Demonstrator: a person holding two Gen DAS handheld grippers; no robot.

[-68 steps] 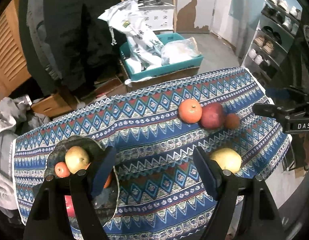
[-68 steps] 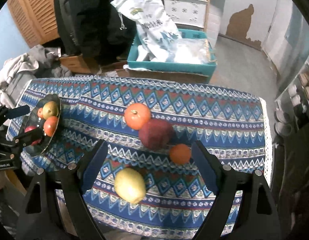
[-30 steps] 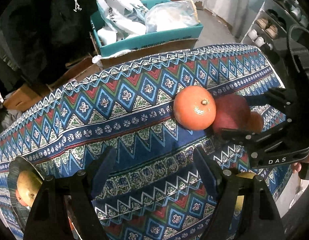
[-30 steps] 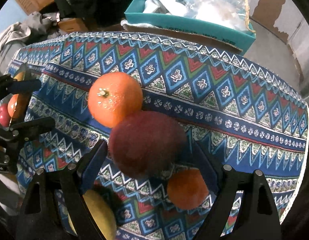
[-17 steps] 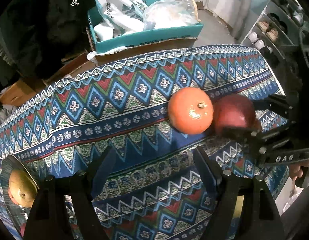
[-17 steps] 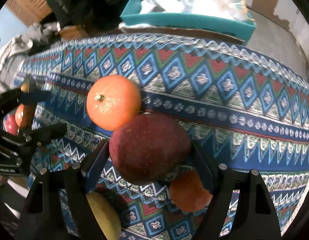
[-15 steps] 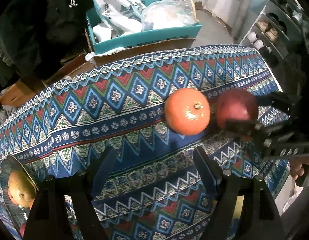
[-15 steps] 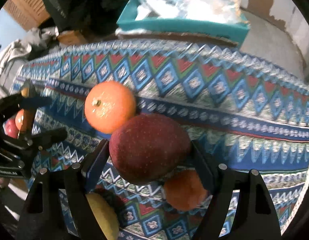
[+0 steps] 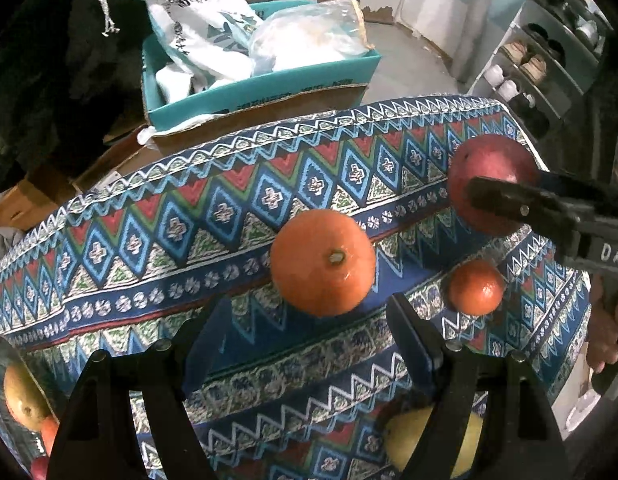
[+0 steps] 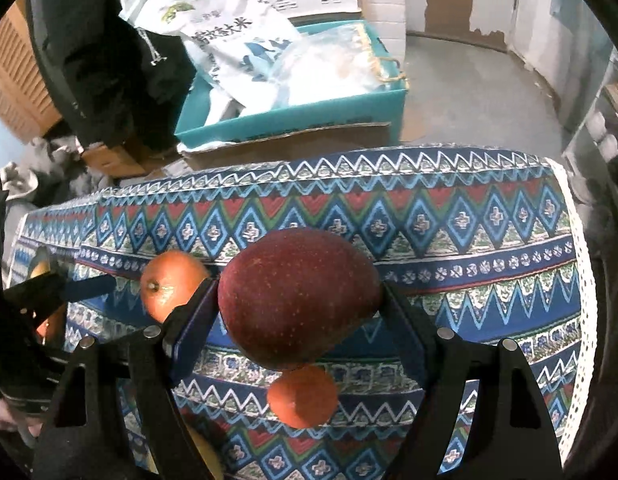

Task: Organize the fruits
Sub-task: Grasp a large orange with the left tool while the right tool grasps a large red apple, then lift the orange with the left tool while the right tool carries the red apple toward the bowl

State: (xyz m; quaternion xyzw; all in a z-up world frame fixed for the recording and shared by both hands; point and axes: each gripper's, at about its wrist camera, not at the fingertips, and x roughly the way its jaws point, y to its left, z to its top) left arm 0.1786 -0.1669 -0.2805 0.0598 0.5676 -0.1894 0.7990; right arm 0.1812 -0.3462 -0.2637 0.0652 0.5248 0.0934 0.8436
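A dark red apple (image 10: 299,296) hangs a little above the patterned cloth (image 10: 489,240), and my right gripper (image 10: 299,320) is shut on it, a pad pressed to each side. In the left wrist view the same apple (image 9: 489,172) shows at the right between the black fingers (image 9: 509,204). A large orange (image 9: 323,262) lies on the cloth just ahead of my left gripper (image 9: 309,340), which is open and holds nothing. A small orange (image 9: 475,288) sits to the right. A yellow pear (image 9: 429,440) is partly hidden behind my right-hand finger.
A dark bowl (image 9: 5,360) with several fruits sits at the cloth's left edge. Behind the table stands a teal box (image 9: 269,80) full of bags. A shoe rack (image 9: 549,40) is at the far right. A person's hand (image 9: 605,340) grips the right tool.
My right gripper closed on the red apple and raised it off the cloth, away from the two oranges. My left gripper slid nearer to the large orange.
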